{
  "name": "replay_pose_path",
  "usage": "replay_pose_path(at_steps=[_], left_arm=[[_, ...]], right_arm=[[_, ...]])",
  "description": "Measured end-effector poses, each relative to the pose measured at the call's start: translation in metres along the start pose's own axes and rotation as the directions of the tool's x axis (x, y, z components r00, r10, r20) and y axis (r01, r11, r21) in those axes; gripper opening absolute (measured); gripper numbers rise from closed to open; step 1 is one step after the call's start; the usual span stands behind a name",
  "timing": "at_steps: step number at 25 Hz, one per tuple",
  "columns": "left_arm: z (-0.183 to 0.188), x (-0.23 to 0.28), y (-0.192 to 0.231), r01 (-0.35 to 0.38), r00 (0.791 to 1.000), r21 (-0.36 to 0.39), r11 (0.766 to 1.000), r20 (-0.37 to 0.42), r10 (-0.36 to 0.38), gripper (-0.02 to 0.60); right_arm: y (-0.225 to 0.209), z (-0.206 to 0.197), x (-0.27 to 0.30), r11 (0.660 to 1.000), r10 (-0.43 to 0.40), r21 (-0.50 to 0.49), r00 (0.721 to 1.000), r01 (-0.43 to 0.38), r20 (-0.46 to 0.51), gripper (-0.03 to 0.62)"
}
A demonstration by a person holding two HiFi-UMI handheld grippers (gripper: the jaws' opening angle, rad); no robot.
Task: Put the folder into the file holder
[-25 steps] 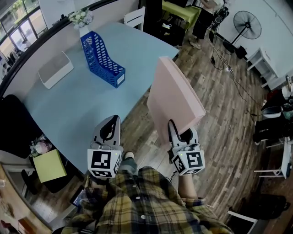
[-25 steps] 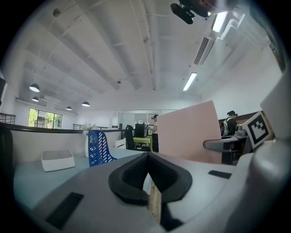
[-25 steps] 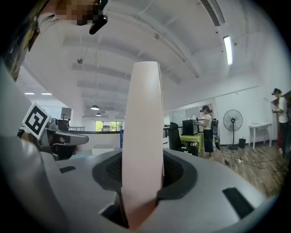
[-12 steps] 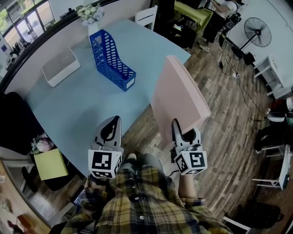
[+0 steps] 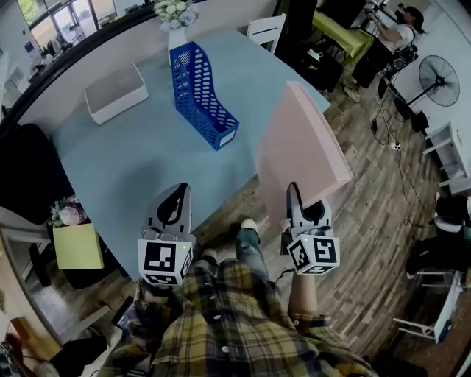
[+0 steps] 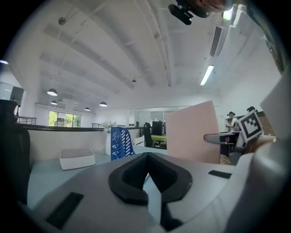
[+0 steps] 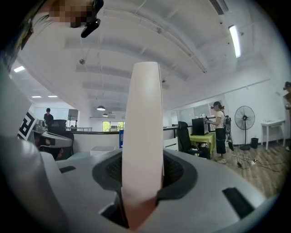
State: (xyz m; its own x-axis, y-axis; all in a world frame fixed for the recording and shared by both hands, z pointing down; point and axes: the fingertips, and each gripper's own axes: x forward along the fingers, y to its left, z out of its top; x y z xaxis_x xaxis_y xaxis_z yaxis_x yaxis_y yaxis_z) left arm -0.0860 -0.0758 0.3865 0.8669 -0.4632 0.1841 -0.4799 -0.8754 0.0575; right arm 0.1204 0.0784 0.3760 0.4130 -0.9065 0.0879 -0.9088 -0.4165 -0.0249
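Observation:
A pink folder [image 5: 303, 151] stands on edge, upright, in my right gripper [image 5: 296, 197], which is shut on its near lower edge. In the right gripper view the folder [image 7: 143, 136] rises as a pale strip out of the jaws of the right gripper [image 7: 140, 184]. The blue mesh file holder [image 5: 202, 94] stands on the light blue table [image 5: 132, 162], ahead and to the left of the folder. My left gripper [image 5: 179, 193] hovers over the table's near edge, shut and empty. Its own view shows the left gripper [image 6: 148, 157], the file holder [image 6: 120, 143] and the folder [image 6: 191, 132].
A white tray [image 5: 115, 92] lies at the table's far left, a flower vase [image 5: 175, 16] behind the file holder. A white chair [image 5: 266, 31] stands at the far side. A yellow-green box [image 5: 77, 247] sits low at left, a fan [image 5: 441, 74] and a person at the right.
Both grippers have moved forward toward the table, the right one carrying the folder. The file holder and table now sit nearer; the folder's far edge is near the table's corner.

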Motion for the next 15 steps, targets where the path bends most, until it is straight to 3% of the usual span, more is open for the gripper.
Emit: replay_pose_path(at_steps=[8,15], left_arm=[[0.008,0.043,0.005,-0.169,0.985,-0.028,0.985,0.006,0.170,-0.011],[0.024,0.088,-0.014,-0.296,0.954,-0.054,0.954,0.035,0.298,-0.011]], right_arm=[[-0.028,0.002,0.073,0.987,0.162,-0.003,0.987,-0.162,-0.011,0.165],[-0.053,0.013,0.132,0.941,0.335,-0.043,0.942,-0.336,-0.016,0.166]])
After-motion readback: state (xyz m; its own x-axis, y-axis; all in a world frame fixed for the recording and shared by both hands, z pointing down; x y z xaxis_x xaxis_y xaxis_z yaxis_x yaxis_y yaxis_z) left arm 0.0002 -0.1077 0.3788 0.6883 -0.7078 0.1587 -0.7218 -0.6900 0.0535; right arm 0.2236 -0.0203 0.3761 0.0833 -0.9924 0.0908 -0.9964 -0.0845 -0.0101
